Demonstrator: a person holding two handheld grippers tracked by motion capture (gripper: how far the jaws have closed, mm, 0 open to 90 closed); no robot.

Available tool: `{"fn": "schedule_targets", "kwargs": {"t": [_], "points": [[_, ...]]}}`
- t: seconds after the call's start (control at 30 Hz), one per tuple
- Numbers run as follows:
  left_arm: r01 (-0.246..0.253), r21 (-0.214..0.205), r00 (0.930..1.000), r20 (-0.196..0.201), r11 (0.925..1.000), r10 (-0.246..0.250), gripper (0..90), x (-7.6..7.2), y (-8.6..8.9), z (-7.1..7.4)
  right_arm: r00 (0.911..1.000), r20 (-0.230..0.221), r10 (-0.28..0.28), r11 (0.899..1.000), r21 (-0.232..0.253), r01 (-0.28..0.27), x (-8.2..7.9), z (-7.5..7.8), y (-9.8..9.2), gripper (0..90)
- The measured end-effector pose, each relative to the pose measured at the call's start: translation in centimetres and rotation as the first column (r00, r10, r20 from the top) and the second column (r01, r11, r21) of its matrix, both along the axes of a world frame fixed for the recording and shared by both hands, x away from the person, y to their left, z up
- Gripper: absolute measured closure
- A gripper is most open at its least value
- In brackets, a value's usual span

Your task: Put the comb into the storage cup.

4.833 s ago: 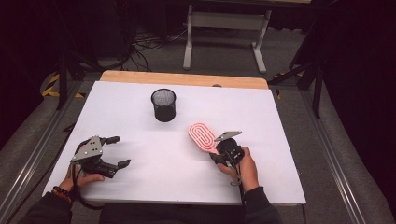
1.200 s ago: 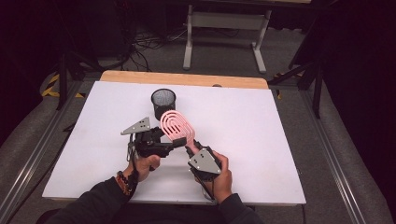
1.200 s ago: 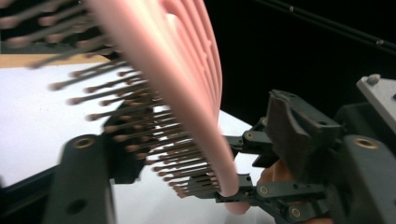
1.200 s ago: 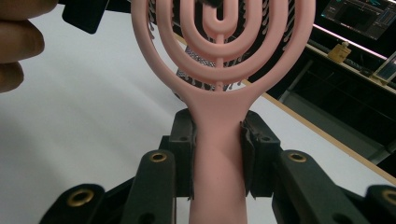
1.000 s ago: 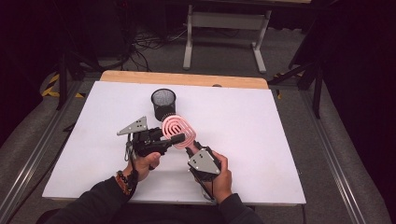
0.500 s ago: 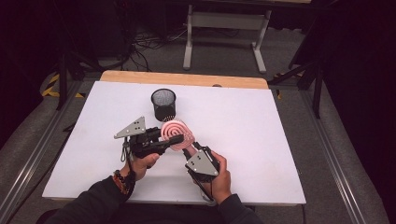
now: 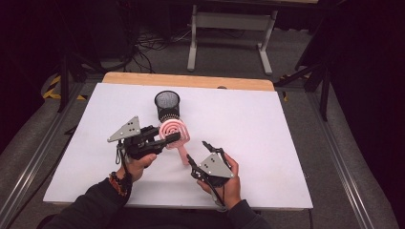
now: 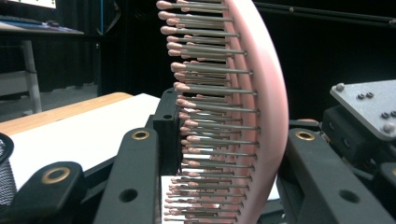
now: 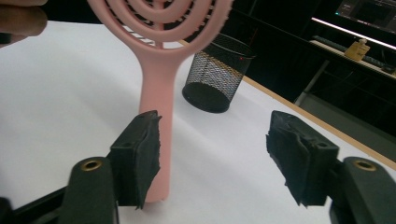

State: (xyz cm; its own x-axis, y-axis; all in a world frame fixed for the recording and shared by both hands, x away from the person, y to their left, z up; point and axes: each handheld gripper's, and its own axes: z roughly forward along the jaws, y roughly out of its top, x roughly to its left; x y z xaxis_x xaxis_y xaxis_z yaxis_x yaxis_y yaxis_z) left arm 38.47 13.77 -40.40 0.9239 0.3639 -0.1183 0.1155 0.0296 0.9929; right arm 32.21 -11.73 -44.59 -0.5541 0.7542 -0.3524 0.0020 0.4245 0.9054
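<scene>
A pink hairbrush [image 7: 175,130] stands almost upright over the middle of the white table [image 7: 267,119], handle down. My left gripper [image 7: 168,139] is shut on its head: in the left gripper view the jaws of the left gripper [image 8: 233,135] clamp the bristled head [image 8: 264,93] from both sides. My right gripper [image 7: 197,151] is open, its jaws having just been opening. In the right gripper view the handle [image 9: 157,93] stands between the pads of the right gripper [image 9: 215,149], close against the left pad [image 9: 140,149] and far from the other.
A black mesh cup [image 7: 167,105] stands upright just behind the brush, also seen as the cup [image 9: 217,79] beyond the handle. The table's wooden far edge [image 7: 191,80] runs behind it. Wide bare white surface lies to the right and left.
The brush went from my right gripper at the table's right to the middle. My left gripper came in and shut on its head, and my right gripper's jaws spread off the handle.
</scene>
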Motion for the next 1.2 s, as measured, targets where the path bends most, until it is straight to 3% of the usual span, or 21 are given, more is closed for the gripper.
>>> {"fn": "schedule_targets", "kwargs": {"t": [0.17, 0.37, 0.7, 0.83, 1.03, 1.2], "points": [[-0.011, 0.017, 0.9998, 0.017, 0.9998, 0.011, 62.7, 0.0, 0.2, 0.2, 0.9999, 0.012, -0.008, 1.000, 0.009, 0.008, 0.0, 0.3, -0.7, 30.3], [-0.015, 0.062, 0.9974, 0.071, 0.9979, 0.011, 62.7, -0.4, 0.5, 0.6, 0.9999, 0.011, -0.007, 1.000, 0.016, 0.007, -0.1, 0.6, -1.6, 26.0], [-0.040, 0.063, 0.9940, 0.105, 0.9972, 0.033, 62.7, -0.6, 1.2, 1.3, 0.9973, 0.058, -0.044, 0.998, 0.044, 0.042, -0.6, 0.9, -3.5, 22.5], [-0.058, 0.054, 0.9928, 0.107, 0.9968, 0.052, 62.8, -0.5, 1.7, 1.5, 0.9984, 0.044, -0.036, 0.999, 0.042, 0.034, -0.7, 0.7, -4.2, 21.1], [-0.073, 0.054, 0.9905, 0.121, 0.9959, 0.066, 62.7, -0.4, 2.0, 1.9, 0.9999, 0.009, -0.011, 1.000, -0.001, 0.011, -0.8, 0.1, -5.3, 19.1], [-0.094, 0.042, 0.9886, 0.122, 0.9947, 0.088, 62.7, -0.2, 2.5, 2.2, 0.9998, 0.010, -0.019, 1.000, 0.001, 0.019, -1.0, 0.0, -6.3, 16.5]]}}
